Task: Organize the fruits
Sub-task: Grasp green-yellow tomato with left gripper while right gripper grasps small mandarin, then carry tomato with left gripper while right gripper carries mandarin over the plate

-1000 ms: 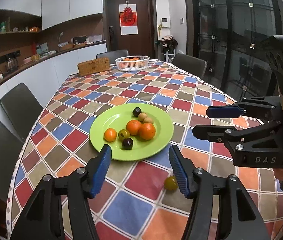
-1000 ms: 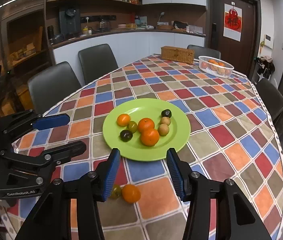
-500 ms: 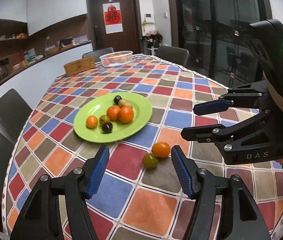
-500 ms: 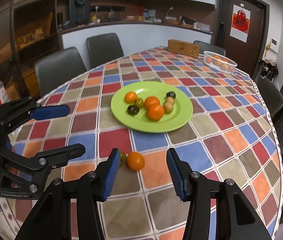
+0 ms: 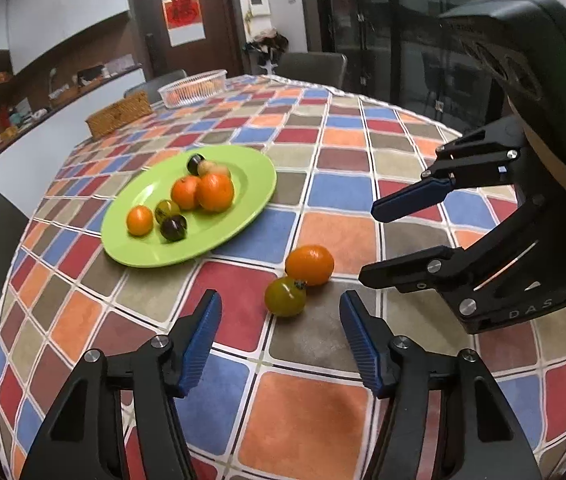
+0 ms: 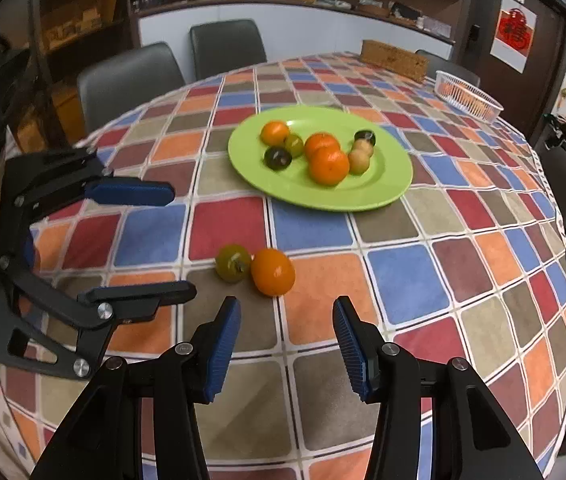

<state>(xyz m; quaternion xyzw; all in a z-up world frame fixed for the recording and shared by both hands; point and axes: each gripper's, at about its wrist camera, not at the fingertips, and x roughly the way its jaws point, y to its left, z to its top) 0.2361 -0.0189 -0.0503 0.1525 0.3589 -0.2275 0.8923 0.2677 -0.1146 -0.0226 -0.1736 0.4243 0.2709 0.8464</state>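
A green plate (image 5: 243, 216) (image 6: 387, 192) holds several fruits: oranges, green and dark plums, small tan fruits. Two loose fruits lie touching on the checkered tablecloth in front of it: an orange (image 5: 309, 265) (image 6: 272, 272) and a green tomato (image 5: 285, 296) (image 6: 233, 263). My left gripper (image 5: 279, 334) is open and empty, just short of the green tomato; it also shows in the right wrist view (image 6: 179, 244). My right gripper (image 6: 285, 336) is open and empty, just short of the orange; it also shows in the left wrist view (image 5: 367, 240).
A white mesh basket (image 5: 193, 87) (image 6: 467, 96) with oranges and a wicker box (image 5: 119, 119) (image 6: 395, 59) stand at the table's far end. Dark chairs (image 6: 131, 76) surround the table. The table's near edge (image 6: 323, 468) runs just below my grippers.
Both grippers have pulled back and lowered toward the two loose fruits, which now sit nearer in both views. Both stay open. The fruits have not moved.
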